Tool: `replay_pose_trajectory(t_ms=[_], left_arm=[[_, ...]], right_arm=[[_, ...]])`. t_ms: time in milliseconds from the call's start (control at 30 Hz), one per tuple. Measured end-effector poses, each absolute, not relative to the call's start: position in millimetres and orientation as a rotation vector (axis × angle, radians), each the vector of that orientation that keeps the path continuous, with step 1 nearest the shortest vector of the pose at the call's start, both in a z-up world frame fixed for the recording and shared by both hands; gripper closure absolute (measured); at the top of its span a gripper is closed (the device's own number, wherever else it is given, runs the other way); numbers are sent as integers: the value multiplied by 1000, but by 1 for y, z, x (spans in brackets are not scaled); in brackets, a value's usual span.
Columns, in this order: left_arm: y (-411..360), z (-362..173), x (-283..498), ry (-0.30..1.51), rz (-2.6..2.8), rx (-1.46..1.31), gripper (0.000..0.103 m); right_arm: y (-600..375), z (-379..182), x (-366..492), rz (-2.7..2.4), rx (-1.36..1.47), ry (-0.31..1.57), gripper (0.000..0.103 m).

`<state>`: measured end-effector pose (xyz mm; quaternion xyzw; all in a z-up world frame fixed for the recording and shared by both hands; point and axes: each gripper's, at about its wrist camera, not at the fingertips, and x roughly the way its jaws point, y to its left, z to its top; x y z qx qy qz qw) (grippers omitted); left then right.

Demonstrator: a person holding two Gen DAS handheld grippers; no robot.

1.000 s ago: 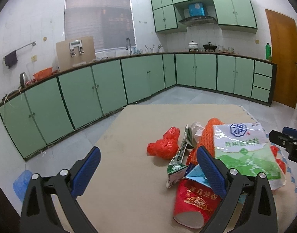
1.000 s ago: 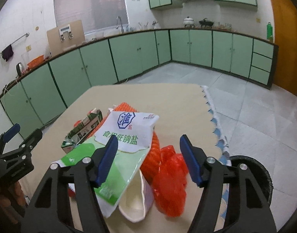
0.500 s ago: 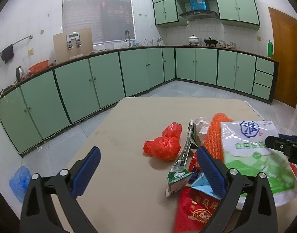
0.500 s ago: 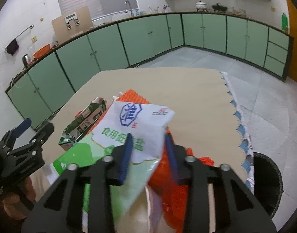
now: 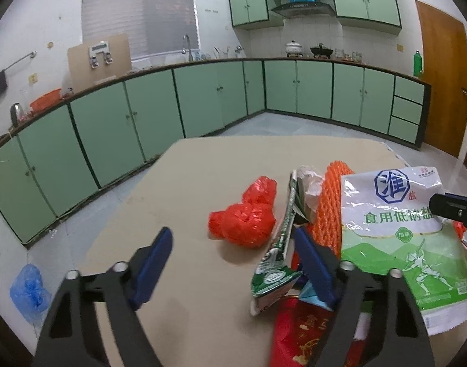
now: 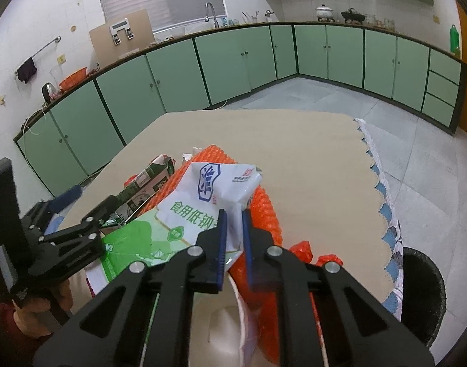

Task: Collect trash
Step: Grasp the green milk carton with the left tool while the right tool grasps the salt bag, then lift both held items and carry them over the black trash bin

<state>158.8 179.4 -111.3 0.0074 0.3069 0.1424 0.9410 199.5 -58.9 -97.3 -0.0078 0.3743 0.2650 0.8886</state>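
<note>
Right gripper [image 6: 233, 229] has just been closing, now pinched on the salt bag [image 6: 184, 214] atop the pile. Left gripper [image 5: 230, 253], narrowing, open and empty, beside the carton [image 5: 279, 257]. Nothing binned yet. Only my right view shows the bin [image 6: 423, 293], right of the pile.

left wrist: low over the table [image 5: 184, 183], angled down, facing the green cabinets [image 5: 203, 101], close to the trash pile | right wrist: nearer, looking down along its fingers [image 6: 218, 244] at the salt bag [image 6: 203, 202] | shared: salt bag [image 5: 395, 229], orange net [image 5: 329, 211], cabinets, window
</note>
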Motion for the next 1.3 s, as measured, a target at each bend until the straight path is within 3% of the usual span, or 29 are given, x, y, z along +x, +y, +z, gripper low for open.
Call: replay_pose_trajectory(t_ms=[167,233,367,500,867,1300], left_arm=[[175,-117,168,632,258,23,32],[174,-118,173,643,235,20,45],[176,-119,179,659,177,-12,83],[175,-118,178,645,169,0,94],[164,-86,163,568,145,16,98],[146,-27,134,438,108,32,98]], right_arm=[[-60,-98,203,554,-20,781,94],[-59,-99,203,554,-18,782,94],[-60,-99,204,557,-13,780,94],[-60,-98,204,567,-1,777,94],[-67,-78,195,597,18,721,97],[-94,-16,169,599,48,564,98]])
